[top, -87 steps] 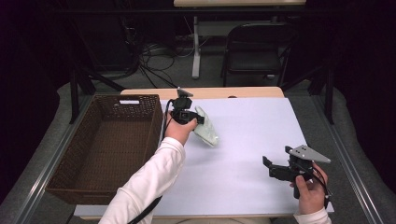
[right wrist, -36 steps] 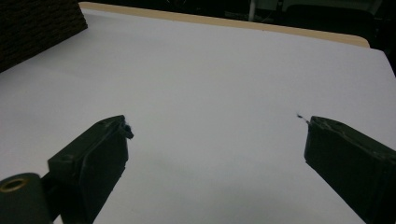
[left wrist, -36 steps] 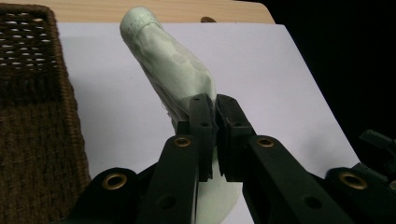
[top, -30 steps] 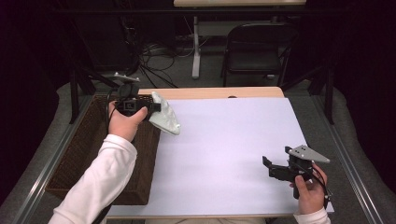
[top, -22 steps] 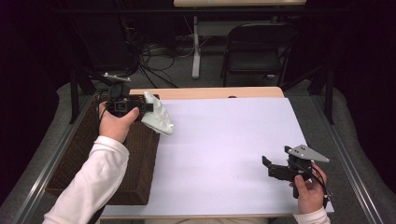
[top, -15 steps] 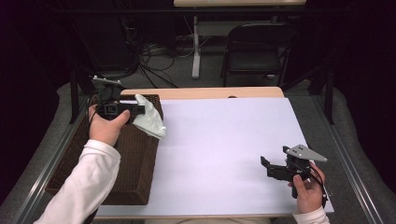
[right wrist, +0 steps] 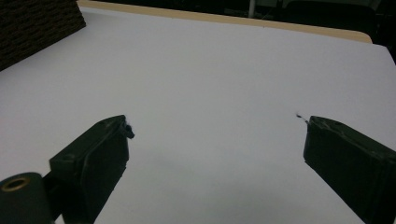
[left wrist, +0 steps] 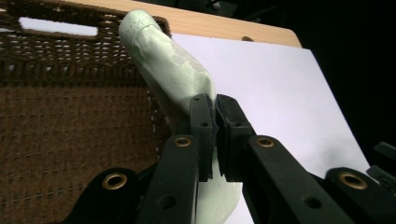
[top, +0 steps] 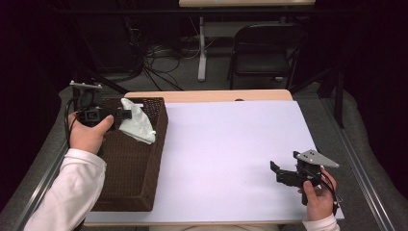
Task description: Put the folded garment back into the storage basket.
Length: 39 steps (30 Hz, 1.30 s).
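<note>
Carried leftward over wicker basket (top: 130,168), pale pouch (left wrist: 173,74) pinched between left gripper (left wrist: 212,105) fingers (left wrist: 201,126)

The basket (top: 139,159) is dark brown with a woven lattice pattern. The crumpled bag (top: 137,126) is pale mint-white. The counter (top: 231,149) is white with a light wood edge. Both grippers' fingers (left wrist: 201,126) are black; the sleeve (top: 72,192) is white.

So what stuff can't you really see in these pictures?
- Basket floor, high view: the person's sleeve covers its near left part.
- White pouch, left gripper view: its lower end is behind the left gripper fingers and cut by the bottom edge.
- Pouch printing: too faint to read.
</note>
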Motion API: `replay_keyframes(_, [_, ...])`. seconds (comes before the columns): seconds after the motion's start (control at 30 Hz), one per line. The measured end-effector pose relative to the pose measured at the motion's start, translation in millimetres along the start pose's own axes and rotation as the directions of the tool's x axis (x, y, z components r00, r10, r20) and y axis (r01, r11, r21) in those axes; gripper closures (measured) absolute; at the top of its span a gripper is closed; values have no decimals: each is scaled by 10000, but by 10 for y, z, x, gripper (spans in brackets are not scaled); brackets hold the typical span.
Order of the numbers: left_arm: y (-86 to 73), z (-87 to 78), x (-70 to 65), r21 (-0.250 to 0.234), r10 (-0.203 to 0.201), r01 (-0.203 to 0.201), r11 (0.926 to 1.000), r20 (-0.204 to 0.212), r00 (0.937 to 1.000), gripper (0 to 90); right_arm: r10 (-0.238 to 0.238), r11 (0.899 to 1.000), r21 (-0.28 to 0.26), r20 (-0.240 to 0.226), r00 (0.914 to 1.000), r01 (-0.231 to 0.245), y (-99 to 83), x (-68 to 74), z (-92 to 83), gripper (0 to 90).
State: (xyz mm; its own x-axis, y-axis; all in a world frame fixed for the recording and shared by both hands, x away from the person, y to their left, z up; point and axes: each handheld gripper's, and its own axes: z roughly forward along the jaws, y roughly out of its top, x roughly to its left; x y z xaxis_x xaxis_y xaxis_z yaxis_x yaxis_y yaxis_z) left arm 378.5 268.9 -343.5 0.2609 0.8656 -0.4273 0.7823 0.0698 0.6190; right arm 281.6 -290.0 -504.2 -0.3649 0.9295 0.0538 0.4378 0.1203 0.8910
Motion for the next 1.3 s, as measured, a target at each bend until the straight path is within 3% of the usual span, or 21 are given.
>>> replay_keyframes(0.27, [-45,-20,84,177,-17,20,9998,-197,9998,858,-18,10000,-18,26,10000,18,-2,-6,-1,66])
replay_keyframes(0.73, [-95,66,145,633,548,-508,9967,-631,9965,858,39,10000,9,4,10000,-39,-6,6,5,67])
replay_keyframes(1.0, [-139,103,208,743,570,-502,9960,-923,9941,858,9,10000,18,11,10000,-9,-7,5,3,67])
replay_keyframes(1.3, [-254,184,356,1086,419,-330,9935,-802,9959,858,-104,9999,38,45,9999,103,-14,-3,1,68])
